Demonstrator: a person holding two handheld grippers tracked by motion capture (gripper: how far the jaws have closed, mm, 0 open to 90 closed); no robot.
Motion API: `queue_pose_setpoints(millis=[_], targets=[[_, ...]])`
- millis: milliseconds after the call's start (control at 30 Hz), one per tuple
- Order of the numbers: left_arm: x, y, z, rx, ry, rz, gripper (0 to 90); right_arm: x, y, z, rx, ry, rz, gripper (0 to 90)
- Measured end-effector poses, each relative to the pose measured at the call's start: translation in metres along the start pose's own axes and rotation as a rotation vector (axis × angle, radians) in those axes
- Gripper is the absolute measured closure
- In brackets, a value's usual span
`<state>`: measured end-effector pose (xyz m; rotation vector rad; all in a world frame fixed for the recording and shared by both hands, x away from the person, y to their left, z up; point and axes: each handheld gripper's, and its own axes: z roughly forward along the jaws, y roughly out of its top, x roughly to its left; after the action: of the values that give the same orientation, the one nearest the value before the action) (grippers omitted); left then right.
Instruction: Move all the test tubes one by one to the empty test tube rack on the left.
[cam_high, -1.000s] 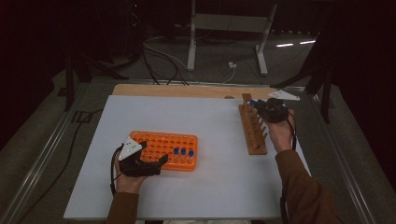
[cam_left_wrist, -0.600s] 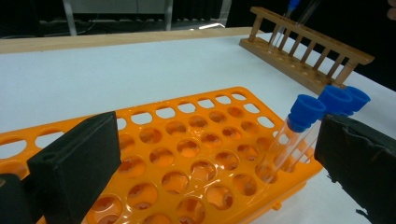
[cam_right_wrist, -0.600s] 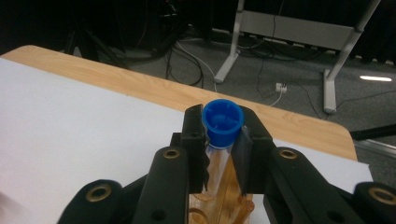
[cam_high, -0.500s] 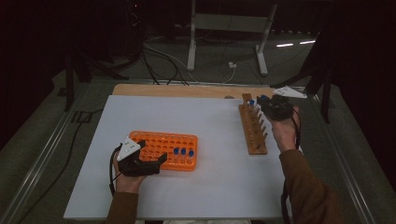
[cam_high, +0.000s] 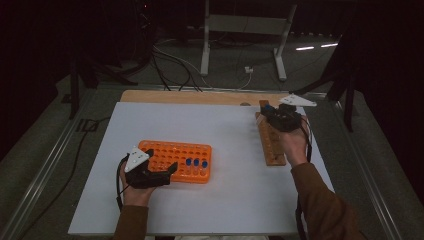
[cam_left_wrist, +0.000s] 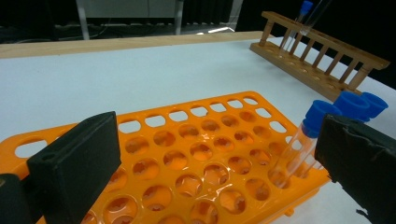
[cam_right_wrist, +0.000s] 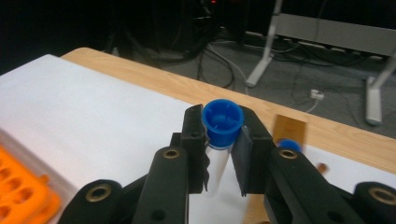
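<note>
Blue-capped, the clear test tube (cam_right_wrist: 219, 154) sits upright between the right gripper (cam_right_wrist: 219, 158)'s jaws, clamped just below its cap so it can travel from the wooden rack (cam_high: 270, 142) toward the orange rack (cam_left_wrist: 196, 158). The left gripper (cam_left_wrist: 210, 163)'s jaws stand wide, straddling that orange rack's corner on the desk (cam_high: 225, 125), likely steadying it; no writing is readable.

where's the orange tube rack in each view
High view: the orange rack lies left of centre on the white table, at the left gripper.
Left gripper view: the rack spreads across the lower half, between the jaws.
Right gripper view: a corner of it sits at the bottom left.
Shared landmark: the wooden rack, far right on the table.
</note>
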<state>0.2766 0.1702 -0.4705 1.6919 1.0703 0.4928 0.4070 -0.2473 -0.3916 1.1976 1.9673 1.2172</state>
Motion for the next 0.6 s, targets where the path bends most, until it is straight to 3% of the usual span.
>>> queue_pose_setpoints(millis=[233,600], targets=[[-0.004,0.005,0.002,-0.017,0.005,0.008,1.4,0.029,0.003,0.009,0.018,0.077,-0.037,76.4],[-0.005,0.010,0.005,-0.021,0.045,0.031,1.4,0.079,0.005,0.022,0.050,0.195,-0.103,76.4]])
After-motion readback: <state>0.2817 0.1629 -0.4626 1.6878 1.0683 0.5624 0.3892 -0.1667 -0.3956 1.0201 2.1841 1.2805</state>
